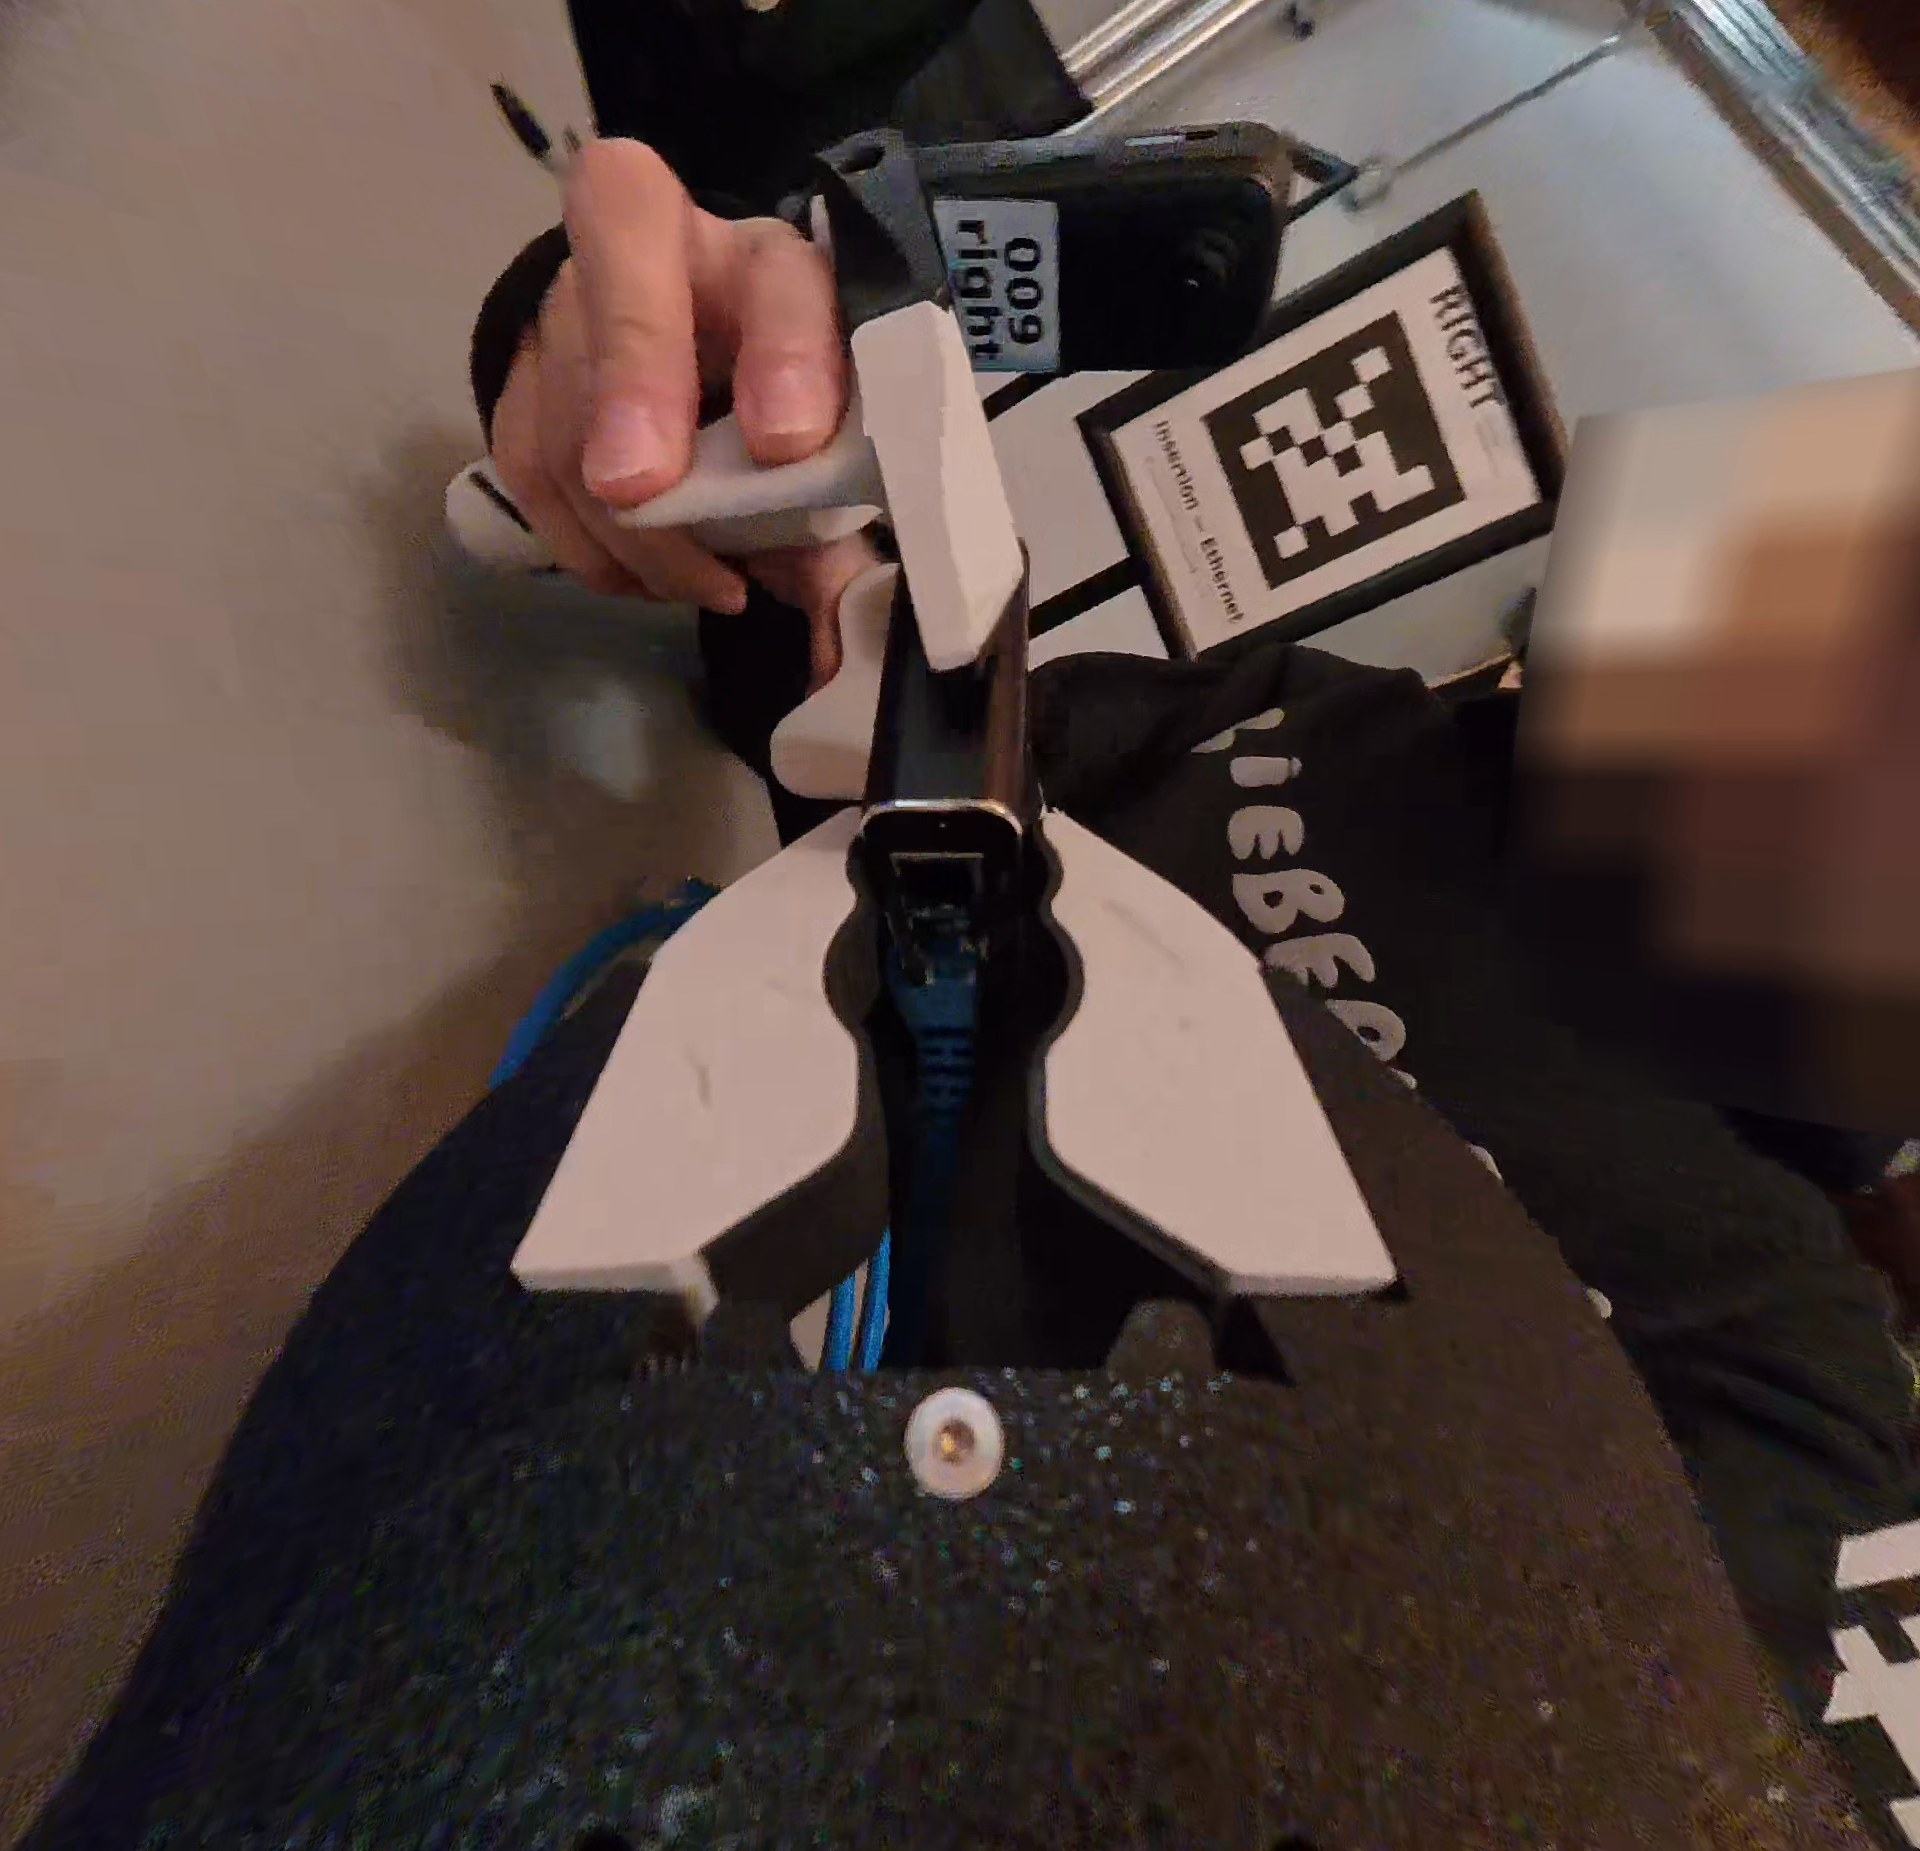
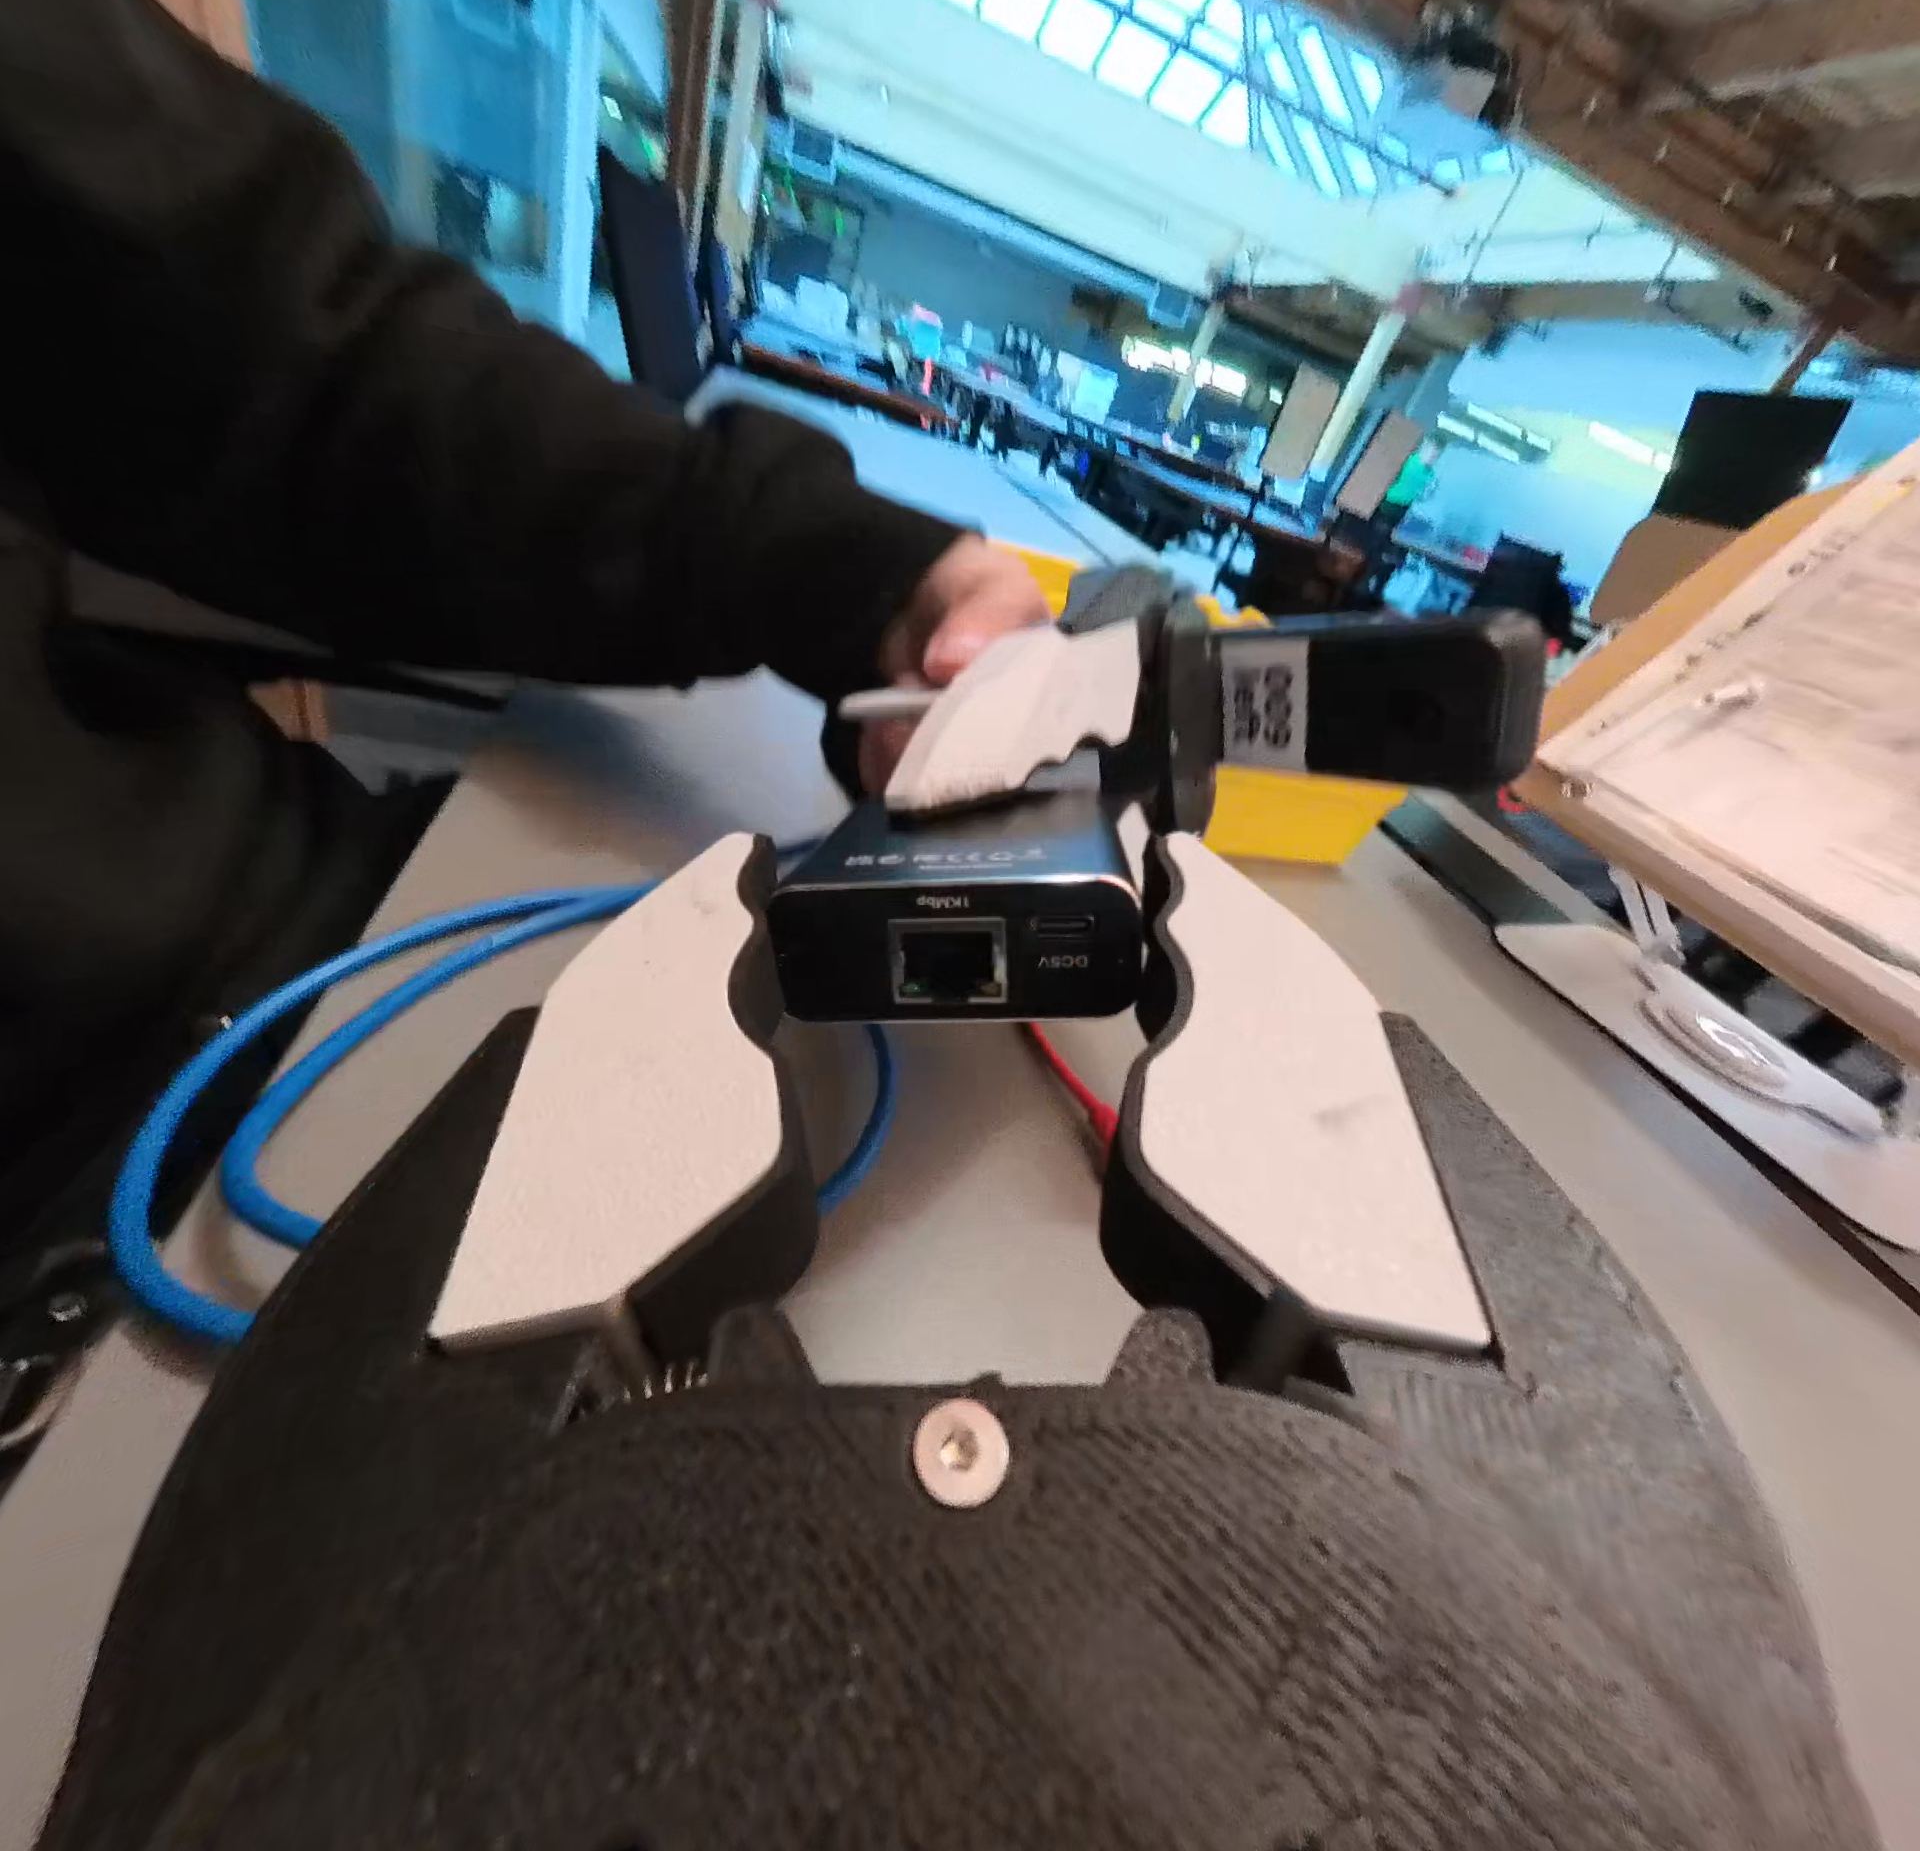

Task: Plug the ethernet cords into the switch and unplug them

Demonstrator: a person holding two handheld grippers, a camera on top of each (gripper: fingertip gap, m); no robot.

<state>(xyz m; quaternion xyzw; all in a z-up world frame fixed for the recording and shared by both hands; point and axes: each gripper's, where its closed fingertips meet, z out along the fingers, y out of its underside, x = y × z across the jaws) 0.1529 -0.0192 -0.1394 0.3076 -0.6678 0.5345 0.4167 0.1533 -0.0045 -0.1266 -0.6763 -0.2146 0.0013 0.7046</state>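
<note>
The black switch (image 2: 951, 944) is held up over the grey table (image 2: 966, 1271). My right gripper (image 2: 951, 928) is shut on its two sides. The near face shows an empty ethernet port (image 2: 948, 960). In the left wrist view the switch (image 1: 951, 721) is seen edge-on, with a blue ethernet cord (image 1: 940, 1063) plugged into its near port. My left gripper (image 1: 943, 845) is shut on that plug. The cord (image 2: 208, 1095) loops on the table at the left. The right gripper's white fingers (image 1: 935, 502) clamp the switch's far end.
A red cable (image 2: 1070, 1084) lies under the switch. A yellow bin (image 2: 1288, 814) stands behind it and a wooden-framed board (image 2: 1766, 721) leans at the right. A framed marker card (image 1: 1340, 451) stands on the table. A person's black sleeve (image 2: 416, 451) reaches across at the left.
</note>
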